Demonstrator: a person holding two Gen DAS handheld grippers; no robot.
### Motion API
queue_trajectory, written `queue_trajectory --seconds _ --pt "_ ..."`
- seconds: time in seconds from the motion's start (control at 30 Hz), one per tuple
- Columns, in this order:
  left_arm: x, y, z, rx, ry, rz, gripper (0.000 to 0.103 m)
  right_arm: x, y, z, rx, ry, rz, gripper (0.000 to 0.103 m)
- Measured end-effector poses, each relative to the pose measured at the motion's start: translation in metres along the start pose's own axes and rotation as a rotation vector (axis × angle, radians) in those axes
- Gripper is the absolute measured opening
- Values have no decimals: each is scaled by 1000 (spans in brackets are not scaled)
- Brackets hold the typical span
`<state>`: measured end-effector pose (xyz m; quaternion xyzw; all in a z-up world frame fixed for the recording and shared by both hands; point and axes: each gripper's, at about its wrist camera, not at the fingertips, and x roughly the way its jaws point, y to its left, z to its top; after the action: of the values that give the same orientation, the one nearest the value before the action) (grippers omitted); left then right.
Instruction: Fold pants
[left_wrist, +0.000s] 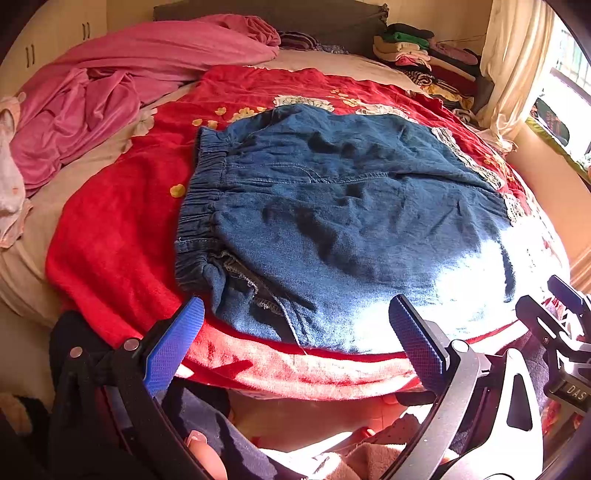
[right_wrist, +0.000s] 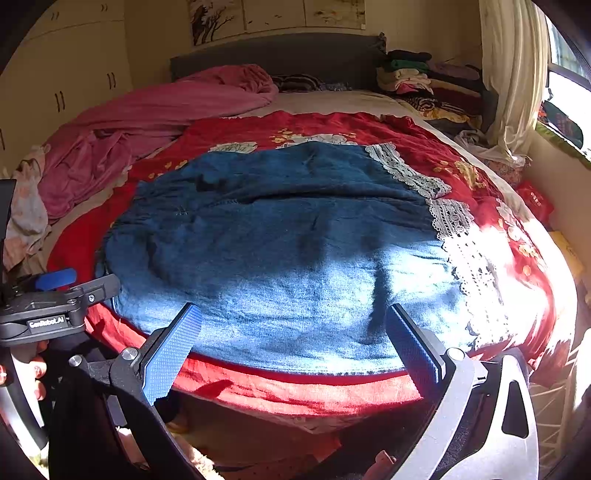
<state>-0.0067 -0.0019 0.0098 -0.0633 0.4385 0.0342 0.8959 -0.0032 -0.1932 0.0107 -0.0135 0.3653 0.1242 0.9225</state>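
Blue denim pants (left_wrist: 332, 206) lie spread on a red flowered blanket (left_wrist: 118, 229) on the bed. The elastic waistband (left_wrist: 199, 206) is at the left, and white lace hems (right_wrist: 443, 210) are at the right. The pants fill the middle of the right wrist view (right_wrist: 277, 240). My left gripper (left_wrist: 295, 314) is open and empty, just above the near edge of the pants by the waistband side. My right gripper (right_wrist: 293, 317) is open and empty over the near edge, closer to the lace hems. It also shows in the left wrist view (left_wrist: 561, 310).
A crumpled pink sheet (left_wrist: 110, 92) lies at the back left of the bed. A stack of folded clothes (left_wrist: 424, 55) sits at the back right by a cream curtain (left_wrist: 517, 66). A dark headboard (right_wrist: 277, 55) stands behind. Sunlight glares on the right side.
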Motion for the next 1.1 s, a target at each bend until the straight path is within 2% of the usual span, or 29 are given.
queue_trajectory --seconds 1.1 --pt "-4 -1 4 19 -15 9 94 2 0 3 -10 -2 -19 99"
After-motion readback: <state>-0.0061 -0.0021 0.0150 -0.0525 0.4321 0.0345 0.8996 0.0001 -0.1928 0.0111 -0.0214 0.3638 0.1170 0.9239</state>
